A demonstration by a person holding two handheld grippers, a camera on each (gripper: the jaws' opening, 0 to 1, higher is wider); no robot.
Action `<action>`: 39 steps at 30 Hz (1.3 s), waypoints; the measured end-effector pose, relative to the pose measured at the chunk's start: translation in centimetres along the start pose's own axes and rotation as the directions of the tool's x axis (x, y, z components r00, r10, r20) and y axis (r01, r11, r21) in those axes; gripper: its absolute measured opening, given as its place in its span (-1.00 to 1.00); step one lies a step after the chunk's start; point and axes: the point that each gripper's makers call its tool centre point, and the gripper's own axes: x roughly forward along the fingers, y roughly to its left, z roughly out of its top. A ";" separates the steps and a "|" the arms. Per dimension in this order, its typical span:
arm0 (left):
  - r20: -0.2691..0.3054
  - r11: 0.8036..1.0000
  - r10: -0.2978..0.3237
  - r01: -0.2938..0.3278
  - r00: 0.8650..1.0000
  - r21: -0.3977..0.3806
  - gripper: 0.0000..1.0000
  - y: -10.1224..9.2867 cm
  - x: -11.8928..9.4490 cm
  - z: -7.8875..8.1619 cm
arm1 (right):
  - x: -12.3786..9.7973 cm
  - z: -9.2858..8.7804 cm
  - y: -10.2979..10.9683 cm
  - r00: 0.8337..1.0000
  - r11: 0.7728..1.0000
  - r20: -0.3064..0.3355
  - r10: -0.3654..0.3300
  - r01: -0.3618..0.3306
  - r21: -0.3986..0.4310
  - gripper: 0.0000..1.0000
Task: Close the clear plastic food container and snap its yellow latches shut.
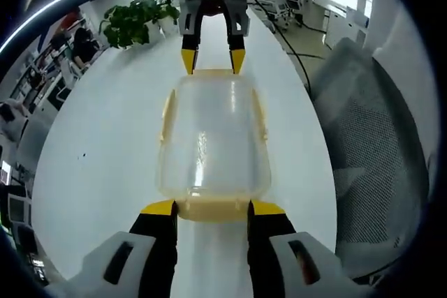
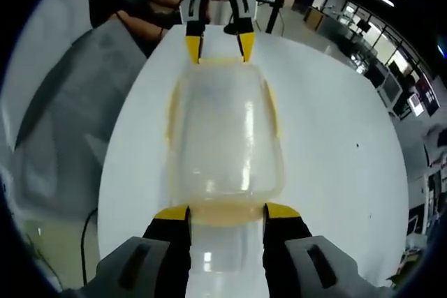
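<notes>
The clear plastic container (image 1: 213, 141) lies lengthwise on the white table (image 1: 105, 158) with its lid on. Yellow latches run along its long sides (image 1: 167, 113), and a yellow end latch (image 1: 213, 220) sits at the near end. My left gripper (image 1: 213, 207) is open, its yellow-tipped jaws straddling that end latch. At the far end my right gripper (image 1: 212, 61) faces me, open, with its tips at the container's rim. In the right gripper view the container (image 2: 223, 137) appears from the other end. There my right gripper (image 2: 227, 212) brackets its own end latch (image 2: 227, 222), and the left gripper (image 2: 219, 47) stands opposite.
A grey mesh chair (image 1: 377, 144) stands close to the table's right edge, also visible as the chair (image 2: 63, 123) in the right gripper view. A potted plant (image 1: 133, 19) sits beyond the table's far left. A black cable (image 1: 293, 47) trails over the table. Office desks lie behind.
</notes>
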 end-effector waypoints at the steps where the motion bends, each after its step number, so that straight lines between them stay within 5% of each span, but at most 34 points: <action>1: 0.002 1.000 -0.002 0.002 1.000 0.000 -0.25 0.0 0.2 0.3 | -0.2 -0.2 0.0 1.000 1.000 -0.002 -0.002 0.002 0.000 -0.23; 39: 0.047 0.996 -0.081 0.082 0.996 -0.030 -0.25 -1.3 5.2 6.4 | -3.1 -7.7 1.4 0.998 0.996 -0.019 0.066 -0.065 0.053 -0.23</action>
